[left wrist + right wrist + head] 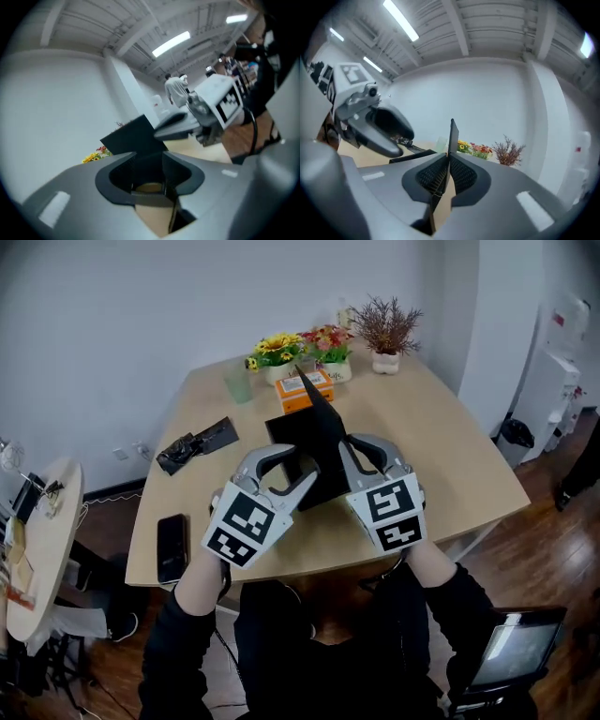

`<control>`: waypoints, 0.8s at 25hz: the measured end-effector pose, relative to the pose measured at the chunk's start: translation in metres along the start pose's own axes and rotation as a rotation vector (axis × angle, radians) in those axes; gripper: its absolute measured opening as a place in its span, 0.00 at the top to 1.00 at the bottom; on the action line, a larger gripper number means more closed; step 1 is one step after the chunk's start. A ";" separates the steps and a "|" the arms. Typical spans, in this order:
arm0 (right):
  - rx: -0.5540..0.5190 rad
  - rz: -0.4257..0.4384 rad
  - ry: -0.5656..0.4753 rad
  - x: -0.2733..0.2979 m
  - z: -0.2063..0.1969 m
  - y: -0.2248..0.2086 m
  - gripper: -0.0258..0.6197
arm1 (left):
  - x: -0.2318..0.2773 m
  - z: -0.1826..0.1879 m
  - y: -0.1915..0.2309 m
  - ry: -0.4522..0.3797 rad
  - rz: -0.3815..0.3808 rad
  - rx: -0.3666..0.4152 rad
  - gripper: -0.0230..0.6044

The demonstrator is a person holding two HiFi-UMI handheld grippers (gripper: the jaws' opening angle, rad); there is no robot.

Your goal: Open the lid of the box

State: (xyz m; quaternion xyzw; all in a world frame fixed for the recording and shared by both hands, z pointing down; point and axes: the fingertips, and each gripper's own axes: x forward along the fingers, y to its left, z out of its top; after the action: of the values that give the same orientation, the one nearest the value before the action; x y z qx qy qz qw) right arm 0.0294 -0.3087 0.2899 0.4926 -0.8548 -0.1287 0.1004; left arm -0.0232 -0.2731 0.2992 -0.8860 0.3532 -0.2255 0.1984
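Holding the lid point(453, 136) as you do now, the right claw point(448, 174) is pressed together on its thin edge. The lid stands almost upright above the black box point(287, 439), which sits in the middle of the tabletop point(450, 465). The grip is only a narrow pinch on a smooth, flat panel, so I judge the first danger is slipping. If you pull sideways and not along the arc of the hinge, the edge can slide out of the pads and the lid can fall shut.

Your left claw point(161, 176) is spread, with a wall of the box between its jaws, and I see no pad pressing on it. So the base is not really held. If the hinge is stiff and you pull the lid further back, the whole box may tip or slide on the tabletop.

Look also behind the box. The orange carton point(306, 390) and the flower pots point(278, 351) are near it, on the side toward which the lid leans. A quick swing backward could knock them. Forcing the lid past its stop could also bend or tear the hinge, so close the left claw on the base before you go on.
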 end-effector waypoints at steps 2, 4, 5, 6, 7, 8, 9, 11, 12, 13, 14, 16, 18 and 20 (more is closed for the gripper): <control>0.161 0.005 -0.018 -0.003 -0.003 -0.015 0.92 | 0.006 -0.022 -0.014 0.123 -0.012 0.156 0.73; 0.365 0.009 -0.038 -0.007 -0.008 -0.029 0.93 | 0.012 -0.034 -0.024 0.174 -0.027 0.194 0.88; 0.470 0.010 -0.045 -0.009 -0.011 -0.035 0.93 | 0.013 -0.037 -0.026 0.172 -0.028 0.171 0.96; 0.575 0.013 -0.050 -0.011 -0.016 -0.041 0.92 | 0.013 -0.038 -0.026 0.162 -0.023 0.146 0.96; 0.680 0.018 -0.053 -0.012 -0.022 -0.046 0.92 | 0.012 -0.039 -0.026 0.149 -0.015 0.130 0.96; 0.789 0.026 -0.055 -0.014 -0.028 -0.050 0.92 | 0.012 -0.039 -0.025 0.137 -0.008 0.122 0.96; 0.900 0.035 -0.058 -0.015 -0.035 -0.054 0.91 | 0.011 -0.039 -0.024 0.126 -0.005 0.117 0.96; 1.113 0.058 -0.067 -0.016 -0.051 -0.060 0.90 | 0.010 -0.038 -0.023 0.105 -0.006 0.096 0.96; 1.204 0.070 -0.068 -0.018 -0.060 -0.061 0.90 | 0.009 -0.037 -0.023 0.093 -0.006 0.078 0.96; 1.277 0.083 -0.064 -0.020 -0.068 -0.061 0.90 | 0.009 -0.037 -0.022 0.081 -0.005 0.058 0.96; 1.330 0.093 -0.057 -0.023 -0.076 -0.060 0.90 | 0.008 -0.036 -0.022 0.068 -0.003 0.038 0.96; 1.379 0.101 -0.044 -0.033 -0.089 -0.056 0.90 | 0.008 -0.035 -0.022 0.044 0.005 0.014 0.96; 1.355 0.084 -0.051 -0.048 -0.093 -0.057 0.93 | 0.006 -0.035 -0.022 0.025 0.025 0.021 0.96; 1.238 0.049 -0.085 -0.060 -0.079 -0.066 0.95 | 0.005 -0.036 -0.020 0.009 0.053 0.031 0.96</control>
State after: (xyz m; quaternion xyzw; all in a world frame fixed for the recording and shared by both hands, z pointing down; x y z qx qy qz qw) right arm 0.1363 -0.2978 0.3413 0.4341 -0.7852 0.3739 -0.2350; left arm -0.0290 -0.2702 0.3397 -0.8722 0.3740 -0.2293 0.2163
